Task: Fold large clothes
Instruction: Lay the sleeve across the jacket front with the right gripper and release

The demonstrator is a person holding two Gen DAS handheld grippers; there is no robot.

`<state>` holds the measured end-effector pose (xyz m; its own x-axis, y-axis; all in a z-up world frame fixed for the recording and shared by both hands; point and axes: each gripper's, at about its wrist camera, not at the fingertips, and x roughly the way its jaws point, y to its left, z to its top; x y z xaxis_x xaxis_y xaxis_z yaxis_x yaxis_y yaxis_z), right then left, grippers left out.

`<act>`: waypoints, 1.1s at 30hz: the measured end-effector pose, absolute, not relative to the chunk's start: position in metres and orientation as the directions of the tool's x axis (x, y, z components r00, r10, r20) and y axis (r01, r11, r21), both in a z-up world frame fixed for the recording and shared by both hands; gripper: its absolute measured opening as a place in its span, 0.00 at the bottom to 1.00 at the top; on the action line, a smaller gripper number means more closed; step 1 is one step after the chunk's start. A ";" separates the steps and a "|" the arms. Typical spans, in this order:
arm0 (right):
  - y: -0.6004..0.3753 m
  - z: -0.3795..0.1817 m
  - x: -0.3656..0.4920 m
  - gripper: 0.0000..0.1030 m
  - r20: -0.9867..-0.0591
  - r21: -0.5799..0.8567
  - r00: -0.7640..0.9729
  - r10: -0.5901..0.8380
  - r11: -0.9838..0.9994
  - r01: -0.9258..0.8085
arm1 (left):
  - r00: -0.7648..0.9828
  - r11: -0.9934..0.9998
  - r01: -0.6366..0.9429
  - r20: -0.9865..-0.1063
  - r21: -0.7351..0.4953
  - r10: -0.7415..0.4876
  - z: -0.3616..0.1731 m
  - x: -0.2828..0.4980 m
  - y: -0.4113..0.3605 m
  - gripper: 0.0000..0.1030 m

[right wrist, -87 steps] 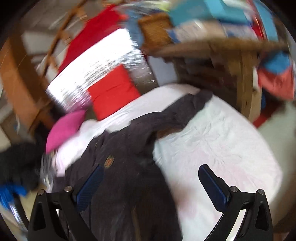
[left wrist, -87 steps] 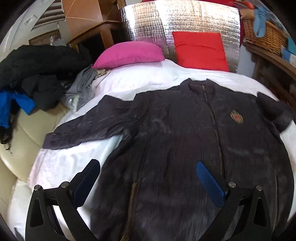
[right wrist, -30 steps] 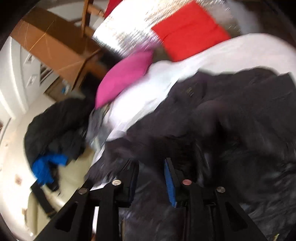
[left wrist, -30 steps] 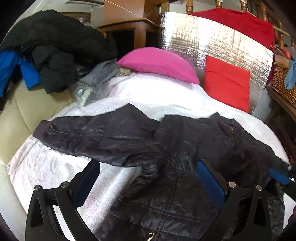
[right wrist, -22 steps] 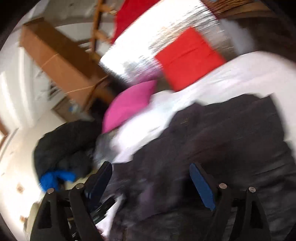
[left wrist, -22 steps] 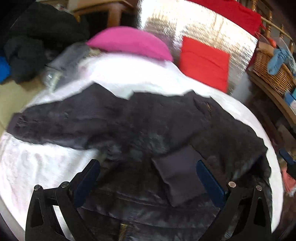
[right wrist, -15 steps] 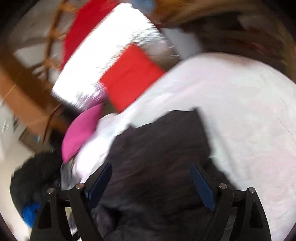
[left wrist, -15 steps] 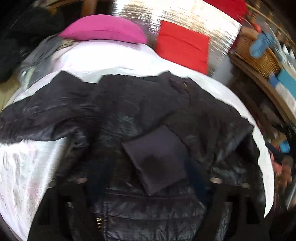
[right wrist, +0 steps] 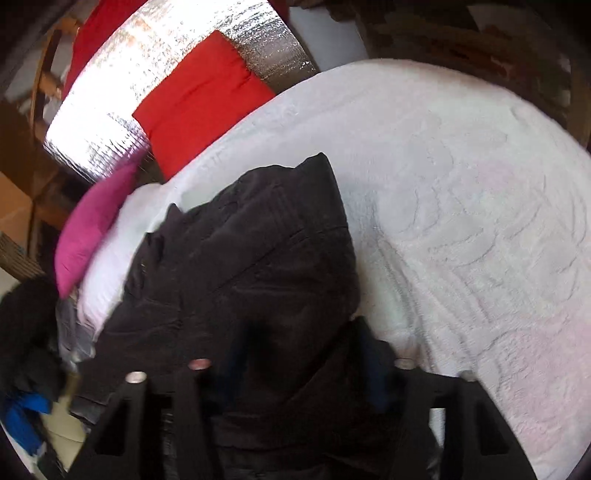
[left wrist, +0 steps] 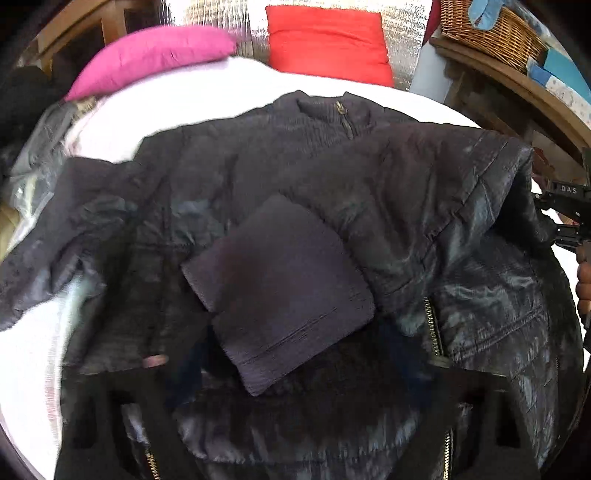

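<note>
A dark padded jacket (left wrist: 229, 192) lies front up on the white bed cover (left wrist: 207, 88). Its right sleeve is folded across the chest, with the knit cuff (left wrist: 277, 288) in the middle. The left sleeve (left wrist: 66, 229) still reaches out to the left. My left gripper (left wrist: 295, 369) is blurred and low over the jacket's lower front, jaws partly closed around the fabric. My right gripper (right wrist: 306, 365) is over the jacket's right edge (right wrist: 258, 258), jaws narrowed and blurred with dark fabric between them. The right gripper's body also shows in the left wrist view (left wrist: 565, 206).
A pink pillow (left wrist: 155, 51) and a red cushion (left wrist: 328, 40) lean on a silver foil board (right wrist: 162, 66) at the head. A pile of dark and blue clothes (right wrist: 26, 369) sits left. A wicker basket (left wrist: 491, 29) stands on a wooden shelf at right.
The right gripper carried the right sleeve across the chest, let it go, and moved back to the jacket's right edge. Both grippers' jaws have narrowed from wide open. The left gripper moved in over the jacket.
</note>
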<state>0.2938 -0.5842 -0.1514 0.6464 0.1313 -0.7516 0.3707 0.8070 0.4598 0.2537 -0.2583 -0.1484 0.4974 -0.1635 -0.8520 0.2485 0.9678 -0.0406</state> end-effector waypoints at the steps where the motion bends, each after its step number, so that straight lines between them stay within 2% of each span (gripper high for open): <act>1: -0.585 -0.151 0.293 0.38 -0.750 0.458 0.648 0.129 0.809 0.369 | 0.508 0.972 0.232 -0.850 -0.022 -0.141 -0.150 0.257 -0.257 0.45; 2: -0.585 -0.150 0.293 0.34 -0.748 0.456 0.652 0.123 0.809 0.370 | 0.523 0.975 0.221 -0.843 -0.004 -0.122 -0.150 0.260 -0.255 0.31; 4: -0.587 -0.143 0.288 0.30 -0.742 0.456 0.660 0.113 0.807 0.374 | 0.547 0.983 0.183 -0.833 0.014 -0.090 -0.149 0.266 -0.248 0.21; 5: -0.587 -0.142 0.288 0.29 -0.740 0.454 0.663 0.109 0.808 0.375 | 0.557 0.987 0.160 -0.826 0.007 -0.084 -0.146 0.269 -0.242 0.20; 11: -0.590 -0.141 0.283 0.28 -0.746 0.448 0.658 0.104 0.809 0.380 | 0.668 0.999 0.033 -0.743 -0.015 -0.033 -0.112 0.277 -0.207 0.18; 18: -0.595 -0.143 0.279 0.28 -0.752 0.459 0.646 0.130 0.808 0.371 | 0.643 0.993 -0.049 -0.764 -0.103 -0.047 -0.117 0.286 -0.179 0.18; 25: -0.596 -0.141 0.277 0.28 -0.766 0.445 0.628 0.135 0.817 0.366 | 0.701 0.977 -0.160 -0.713 -0.140 0.013 -0.105 0.278 -0.150 0.17; 27: -0.597 -0.140 0.275 0.28 -0.768 0.448 0.624 0.146 0.818 0.360 | 0.692 0.974 -0.164 -0.722 -0.154 0.003 -0.107 0.280 -0.149 0.23; 28: -0.597 -0.140 0.275 0.28 -0.767 0.450 0.624 0.150 0.819 0.357 | 0.684 0.974 -0.154 -0.729 -0.164 -0.015 -0.108 0.277 -0.149 0.37; 29: -0.598 -0.139 0.274 0.29 -0.763 0.457 0.627 0.156 0.817 0.353 | 0.677 0.973 -0.142 -0.735 -0.183 -0.039 -0.108 0.277 -0.152 0.60; 31: -0.601 -0.138 0.273 0.30 -0.758 0.471 0.630 0.170 0.811 0.348 | 0.683 0.968 -0.132 -0.727 -0.215 -0.068 -0.106 0.274 -0.156 0.81; 33: -0.604 -0.138 0.271 0.38 -0.749 0.490 0.638 0.179 0.797 0.352 | 0.695 0.969 -0.105 -0.713 -0.224 -0.089 -0.103 0.272 -0.164 0.82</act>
